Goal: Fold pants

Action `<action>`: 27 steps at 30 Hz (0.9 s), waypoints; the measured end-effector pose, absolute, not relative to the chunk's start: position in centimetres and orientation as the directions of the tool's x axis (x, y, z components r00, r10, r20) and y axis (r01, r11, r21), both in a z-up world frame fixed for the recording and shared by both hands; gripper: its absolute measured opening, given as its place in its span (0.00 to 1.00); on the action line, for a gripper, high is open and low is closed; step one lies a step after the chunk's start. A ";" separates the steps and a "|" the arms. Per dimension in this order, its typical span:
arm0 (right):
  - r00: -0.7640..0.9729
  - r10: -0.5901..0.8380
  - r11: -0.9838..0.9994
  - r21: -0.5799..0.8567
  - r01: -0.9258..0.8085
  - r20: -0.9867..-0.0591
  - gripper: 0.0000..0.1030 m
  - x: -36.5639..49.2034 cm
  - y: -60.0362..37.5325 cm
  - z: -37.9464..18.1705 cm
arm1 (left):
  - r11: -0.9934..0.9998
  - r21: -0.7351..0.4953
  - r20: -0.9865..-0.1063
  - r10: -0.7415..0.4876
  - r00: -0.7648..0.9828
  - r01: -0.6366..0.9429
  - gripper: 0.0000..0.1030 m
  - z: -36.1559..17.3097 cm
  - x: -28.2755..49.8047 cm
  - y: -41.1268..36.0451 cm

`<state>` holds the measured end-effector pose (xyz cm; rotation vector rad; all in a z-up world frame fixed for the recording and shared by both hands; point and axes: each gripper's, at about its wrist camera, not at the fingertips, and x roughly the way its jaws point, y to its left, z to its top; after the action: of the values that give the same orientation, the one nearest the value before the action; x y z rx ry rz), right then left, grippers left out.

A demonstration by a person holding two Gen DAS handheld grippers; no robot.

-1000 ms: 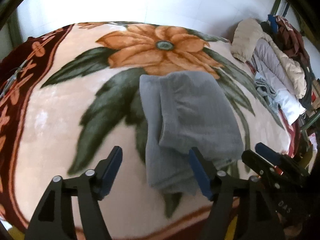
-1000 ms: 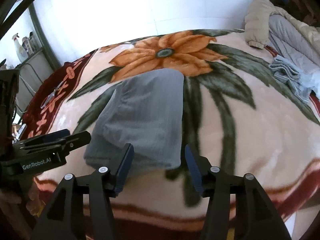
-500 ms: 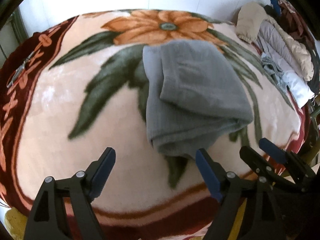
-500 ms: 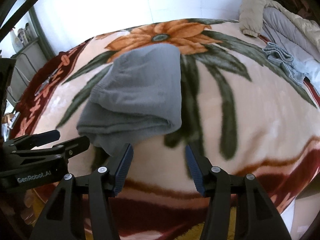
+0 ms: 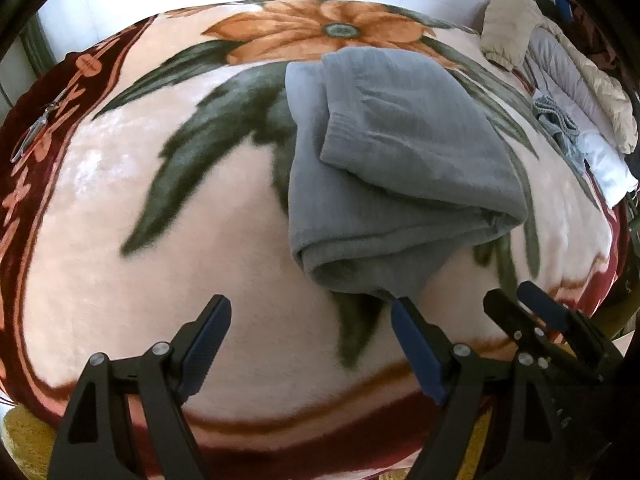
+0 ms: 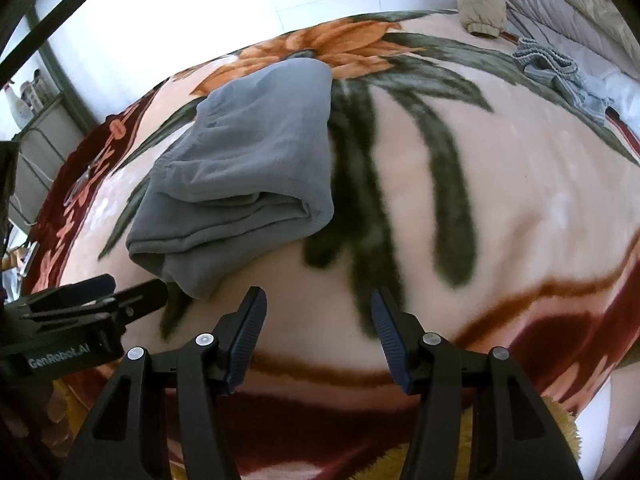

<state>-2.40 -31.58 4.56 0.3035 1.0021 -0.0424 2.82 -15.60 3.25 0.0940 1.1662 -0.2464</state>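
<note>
A plush peach blanket with a big orange flower, green leaves and a dark red border [image 5: 100, 240] covers the bed, and the folded grey knit pants [image 5: 392, 168] lie in a thick stack just below the flower. Near the blanket's front edge, the left gripper [image 5: 310, 322] and right gripper [image 6: 318, 314] hover with fingers spread wide, holding nothing, short of the pants.

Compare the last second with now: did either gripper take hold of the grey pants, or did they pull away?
Both pulled back toward the blanket's near edge. The left gripper and right gripper now hang short of the grey pants, which they flanked a second ago. Nothing was gripped; both stayed open. The pants kept their folded shape on the floral blanket, and the clothes pile did not move.
</note>
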 end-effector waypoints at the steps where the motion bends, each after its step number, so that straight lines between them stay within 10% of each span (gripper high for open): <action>1: 0.546 0.104 0.958 0.232 0.170 -0.832 0.54 -2.4 -31.5 4.6 | 0.969 -0.053 -0.918 -0.143 0.370 0.243 0.83 3.2 2.8 -15.6; 27: 0.539 0.150 0.950 0.272 0.155 -0.829 0.54 -2.3 -31.0 3.8 | 0.965 -0.035 -0.905 -0.140 0.401 0.259 0.83 3.6 2.4 -15.7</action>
<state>-2.33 -31.02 3.81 0.3326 1.0072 -0.0034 2.40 -15.75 3.61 0.1174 1.1307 -0.2531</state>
